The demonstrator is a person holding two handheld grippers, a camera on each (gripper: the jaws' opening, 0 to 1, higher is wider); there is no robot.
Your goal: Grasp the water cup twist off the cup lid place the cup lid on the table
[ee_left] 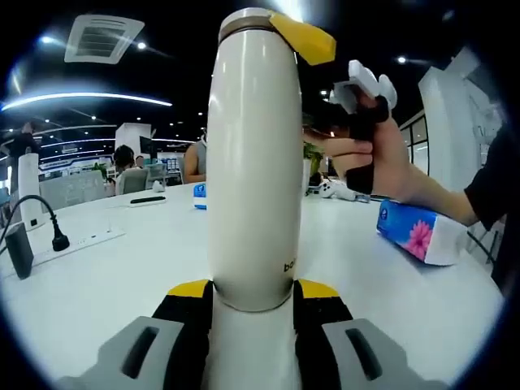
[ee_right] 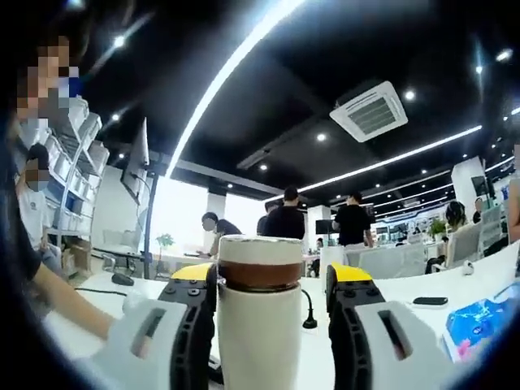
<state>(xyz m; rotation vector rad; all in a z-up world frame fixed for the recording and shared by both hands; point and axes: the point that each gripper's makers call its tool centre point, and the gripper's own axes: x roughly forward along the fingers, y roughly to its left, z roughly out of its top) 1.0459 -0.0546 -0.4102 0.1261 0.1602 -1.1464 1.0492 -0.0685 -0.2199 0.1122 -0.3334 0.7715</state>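
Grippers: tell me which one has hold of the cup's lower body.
The left gripper: its jaws clamp the water cup low on its body, while the right gripper brackets the cup lid at the top.

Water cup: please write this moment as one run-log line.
cream cylindrical water cup: upright | left gripper: shut on base | right gripper: open around white cup lid | lid on

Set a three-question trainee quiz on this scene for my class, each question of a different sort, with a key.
1. True or false: the left tool grips the water cup near its base.
2. In the left gripper view, what lies on the table to the right of the cup? A. tissue pack B. banana C. mug
3. Fill in: the right tool has a jaw on each side of the cup's ____.
Key: 1 true; 2 A; 3 lid.
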